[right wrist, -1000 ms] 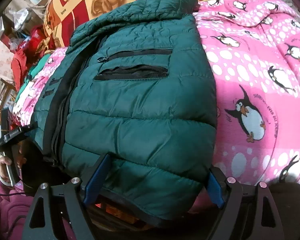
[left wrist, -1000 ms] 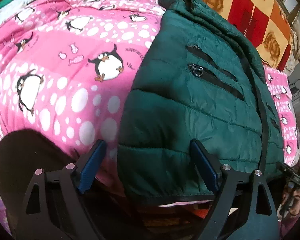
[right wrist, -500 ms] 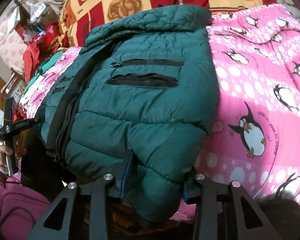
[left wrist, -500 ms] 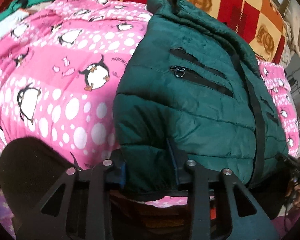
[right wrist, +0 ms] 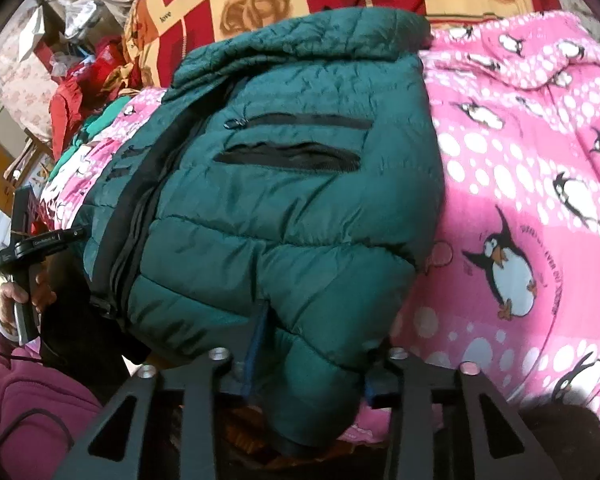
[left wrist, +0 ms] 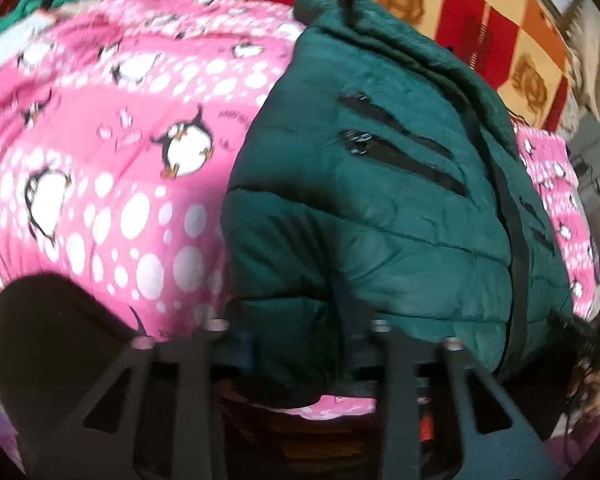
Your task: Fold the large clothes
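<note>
While the green puffer jacket (left wrist: 380, 208) is lying spread across the pink penguin blanket (left wrist: 112, 152) on the bed, its hem is hanging at the near edge and its collar is pointing toward the far edge, where a red and orange rose-patterned cover (right wrist: 260, 4) is showing. At the jacket's left hem corner, the left gripper (left wrist: 300, 344) is pinching a thick bunch of quilted fabric, its fingers drawn narrow around the padding. Moving across, the black front zip is running down the middle, with two zipped chest pockets on each front panel. At the right hem corner, the right gripper (right wrist: 312, 364) is clamping a fat roll of the same fabric, fingers closed in on it.

To my eye the jacket is looking light but bulky, soft and springy, with a slick shell that is likely to slide out of a shallow pinch. Taking it deep at the stitched hem corners seems the sound choice, since the puffy panels are compressing and could squirm free as the hem is carried toward the collar.
</note>
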### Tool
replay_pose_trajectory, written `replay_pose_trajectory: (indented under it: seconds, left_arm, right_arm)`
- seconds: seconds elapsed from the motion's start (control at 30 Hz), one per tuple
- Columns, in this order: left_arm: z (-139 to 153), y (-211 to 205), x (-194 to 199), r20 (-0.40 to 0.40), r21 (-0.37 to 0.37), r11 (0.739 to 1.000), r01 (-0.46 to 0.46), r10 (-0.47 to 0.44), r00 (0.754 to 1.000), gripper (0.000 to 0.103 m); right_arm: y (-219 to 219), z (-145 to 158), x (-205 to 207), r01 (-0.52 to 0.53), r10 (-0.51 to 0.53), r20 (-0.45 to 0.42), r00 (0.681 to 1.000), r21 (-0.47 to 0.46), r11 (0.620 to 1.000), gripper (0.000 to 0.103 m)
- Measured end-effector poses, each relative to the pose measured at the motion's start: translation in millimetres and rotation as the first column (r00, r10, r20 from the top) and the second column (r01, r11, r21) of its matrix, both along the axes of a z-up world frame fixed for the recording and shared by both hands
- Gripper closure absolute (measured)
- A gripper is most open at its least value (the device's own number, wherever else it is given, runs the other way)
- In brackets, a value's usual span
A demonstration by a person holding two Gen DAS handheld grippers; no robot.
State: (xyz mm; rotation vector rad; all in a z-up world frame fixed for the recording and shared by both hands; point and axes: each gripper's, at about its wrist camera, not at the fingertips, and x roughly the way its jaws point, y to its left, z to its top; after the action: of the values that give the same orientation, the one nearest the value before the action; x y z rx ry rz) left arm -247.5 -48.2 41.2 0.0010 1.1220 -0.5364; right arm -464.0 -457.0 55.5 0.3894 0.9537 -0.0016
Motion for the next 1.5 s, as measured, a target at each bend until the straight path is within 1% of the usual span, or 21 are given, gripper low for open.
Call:
replay_pose_trajectory:
  seconds: [0.03, 0.07, 0.13, 0.23, 0.33, 0.53, 0.77, 1.03, 1.27, 1.5]
  left_arm:
    - [6.9, -1.2, -1.5, 0.015, -0.002, 1.000, 0.011, -0.011, 1.000, 0.087]
    - [12.1, -1.7, -0.9, 0.023, -0.009, 1.000, 0.017, -0.017, 1.000, 0.089]
    - [30.9, -2.9, 1.1, 0.053, -0.046, 0.998, 0.034, -0.031, 0.998, 0.092]
    - [54.2, -5.9, 7.8, 0.106, -0.075, 0.997, 0.034, -0.026, 0.994, 0.092]
    - [68.5, -4.3, 17.8, 0.119, -0.119, 0.993, 0.008, 0.006, 0.993, 0.092]
    - [93.3, -11.7, 34.6, 0.160, -0.168, 0.986, -0.012, 0.040, 0.986, 0.092]
    - [107.4, -20.7, 51.2, 0.190, -0.199, 0.979, -0.034, 0.073, 0.979, 0.092]
    - [117.7, -28.4, 71.5, 0.201, -0.227, 0.972, -0.064, 0.111, 0.973, 0.092]
    - [127.6, -41.5, 90.3, 0.237, -0.227, 0.970, -0.083, 0.137, 0.962, 0.092]
    - [137.3, -57.8, 107.2, 0.296, -0.207, 0.973, -0.100, 0.159, 0.942, 0.092]
  right_arm:
    - [0.0, 4.0, -0.8, -0.002, 0.002, 0.012, 1.000, -0.003, 1.000, 0.077]
    - [-1.3, 8.5, -1.3, -0.001, 0.001, 0.027, 1.000, -0.001, 1.000, 0.080]
    - [-7.1, 21.8, -2.8, 0.004, -0.005, 0.071, 0.997, 0.023, 1.000, 0.081]
    - [-14.6, 43.6, -1.8, 0.006, -0.010, 0.145, 0.989, 0.030, 1.000, 0.081]
    - [-21.0, 60.1, 2.7, 0.017, -0.020, 0.189, 0.982, 0.014, 1.000, 0.081]
    - [-34.1, 76.0, 9.9, 0.056, -0.057, 0.232, 0.971, 0.011, 0.998, 0.081]
    - [-49.6, 91.6, 27.9, 0.099, -0.099, 0.273, 0.957, 0.014, 0.995, 0.081]
    - [-67.2, 109.7, 56.8, 0.132, -0.128, 0.309, 0.942, 0.008, 0.991, 0.081]
    - [-81.3, 125.5, 83.0, 0.150, -0.138, 0.337, 0.931, -0.011, 0.989, 0.081]
    - [-96.7, 133.7, 106.3, 0.195, -0.173, 0.346, 0.922, -0.032, 0.980, 0.082]
